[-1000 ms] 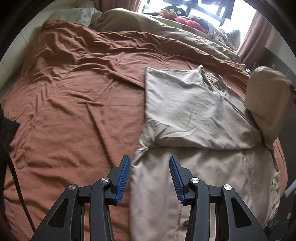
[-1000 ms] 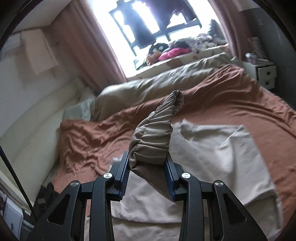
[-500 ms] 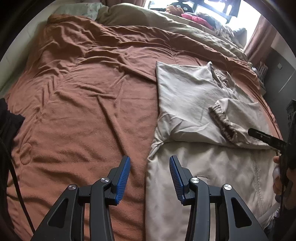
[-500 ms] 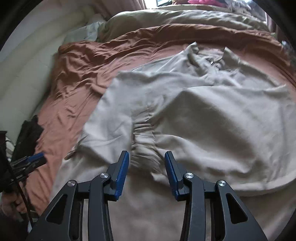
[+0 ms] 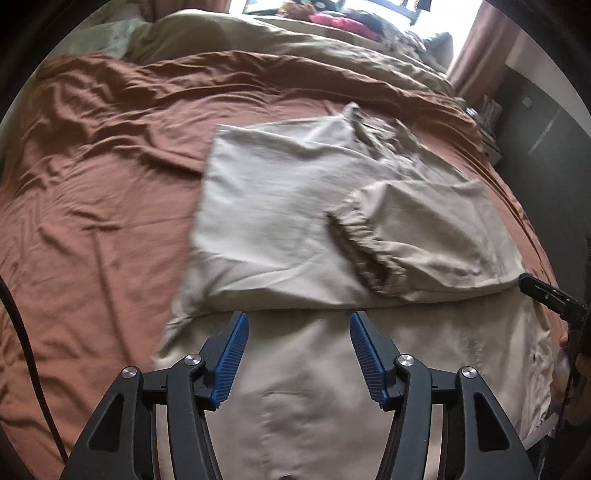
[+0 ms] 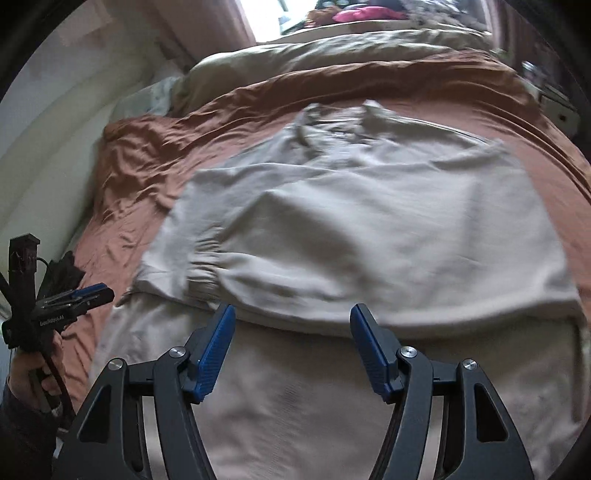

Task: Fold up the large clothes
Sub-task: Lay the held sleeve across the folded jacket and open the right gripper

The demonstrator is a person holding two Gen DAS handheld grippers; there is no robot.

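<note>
A large beige jacket (image 5: 280,206) lies flat on the rust-brown bedspread (image 5: 92,177). Both sleeves are folded across its chest; the right sleeve's elastic cuff (image 5: 365,254) rests near the middle. The jacket also fills the right wrist view (image 6: 369,229), with the cuff (image 6: 201,266) at the left. My left gripper (image 5: 297,350) is open and empty over the jacket's lower part. My right gripper (image 6: 290,349) is open and empty, also over the lower part. The right gripper's tip (image 5: 546,295) shows at the right edge of the left wrist view, and the left gripper (image 6: 74,299) at the left edge of the right wrist view.
A beige duvet (image 5: 295,48) lies bunched along the far side of the bed, with a pale pillow (image 5: 107,40) at the far left. A window sill with colourful clutter (image 5: 332,18) is behind. A nightstand (image 6: 561,107) stands at the bed's far right.
My right gripper carried the sleeve cuff across the jacket, let it go on the chest, opened wide and pulled back. My left gripper opened wider and moved right over the jacket.
</note>
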